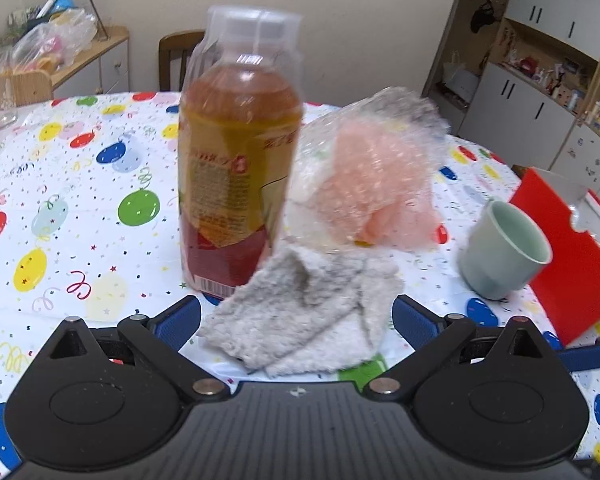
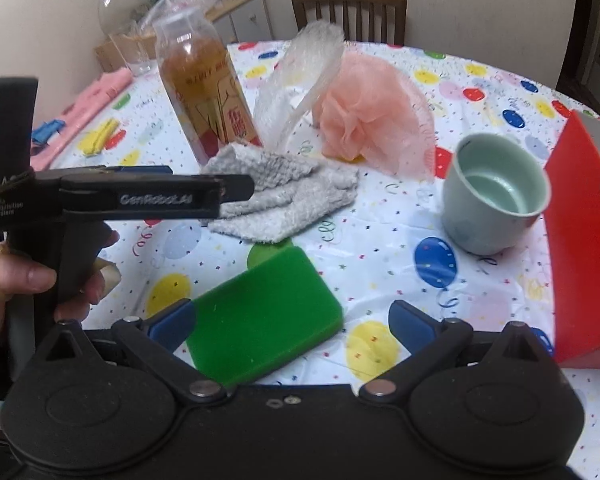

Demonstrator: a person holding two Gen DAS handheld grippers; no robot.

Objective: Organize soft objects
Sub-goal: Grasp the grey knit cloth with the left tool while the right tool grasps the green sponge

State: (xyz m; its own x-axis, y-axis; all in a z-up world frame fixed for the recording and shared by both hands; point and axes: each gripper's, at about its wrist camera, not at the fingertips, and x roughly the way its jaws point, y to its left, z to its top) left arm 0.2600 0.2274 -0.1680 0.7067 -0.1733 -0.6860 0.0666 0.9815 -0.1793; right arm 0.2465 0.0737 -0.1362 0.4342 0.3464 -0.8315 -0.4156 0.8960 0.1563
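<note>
bottle (image 1: 236,152) beside grey cloth (image 1: 308,312), cup (image 2: 496,196) near, bubble wrap (image 1: 380,136) perhaps

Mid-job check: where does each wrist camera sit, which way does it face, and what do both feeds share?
Left wrist: on the left gripper, low over the table, facing the folded grey fluffy cloth; its open blue-padded fingers show.
Right wrist: on the right gripper, facing the green rectangular sponge; open fingers show, plus the left gripper and a hand holding it.
Shared: cloth, amber drink bottle, pink mesh bath puff, pale green cup, red box.
</note>
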